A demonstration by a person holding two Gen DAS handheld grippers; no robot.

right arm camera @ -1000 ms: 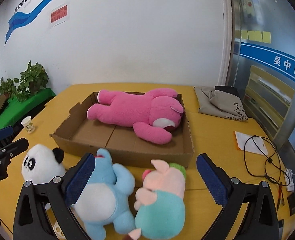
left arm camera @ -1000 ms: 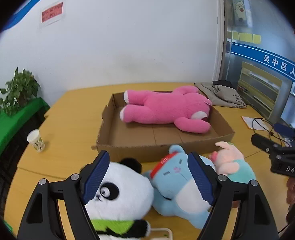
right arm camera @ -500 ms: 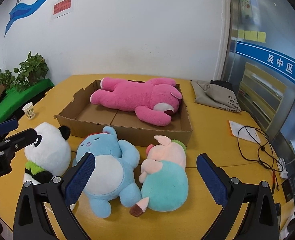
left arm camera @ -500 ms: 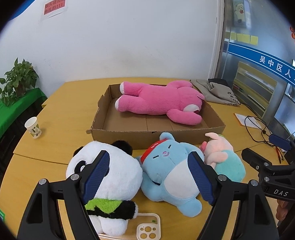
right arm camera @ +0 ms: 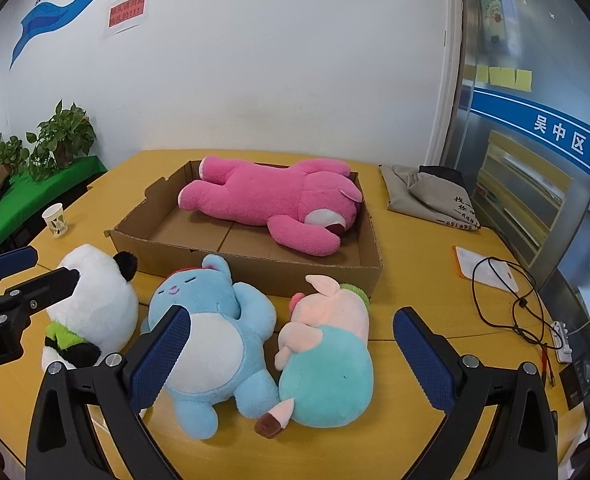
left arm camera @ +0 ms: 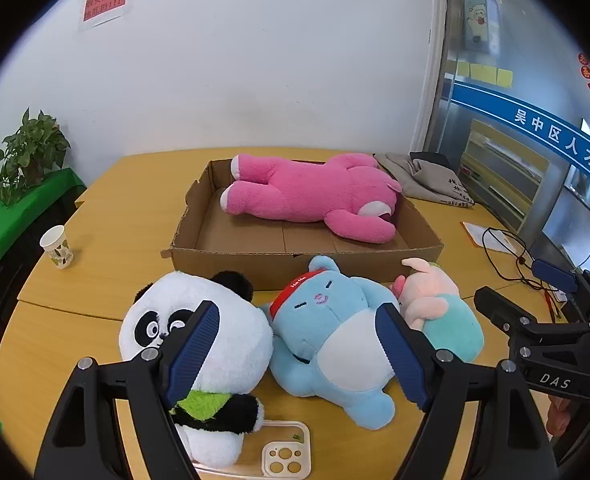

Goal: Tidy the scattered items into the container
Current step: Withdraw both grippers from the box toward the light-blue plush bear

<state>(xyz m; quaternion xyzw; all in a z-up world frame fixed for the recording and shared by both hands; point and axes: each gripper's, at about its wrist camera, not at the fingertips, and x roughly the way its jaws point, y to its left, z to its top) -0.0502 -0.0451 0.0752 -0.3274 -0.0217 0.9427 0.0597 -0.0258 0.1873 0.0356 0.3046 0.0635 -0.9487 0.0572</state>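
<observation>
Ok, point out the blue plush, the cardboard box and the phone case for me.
blue plush (right arm camera: 211,344): right wrist view, on its white belly.
cardboard box (left arm camera: 295,266): left wrist view, on its near wall.
phone case (left arm camera: 285,454): left wrist view, beside the camera cutouts.

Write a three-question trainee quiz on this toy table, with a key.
1. True or false: the pink bear lies inside the cardboard box.
2. Which toy lies between the panda and the pig? A) blue bear B) paper cup C) grey bag
3. Fill in: both the left tongs and the right tongs are ____, holding nothing.

Key: 1 true; 2 A, the blue bear; 3 open.
</observation>
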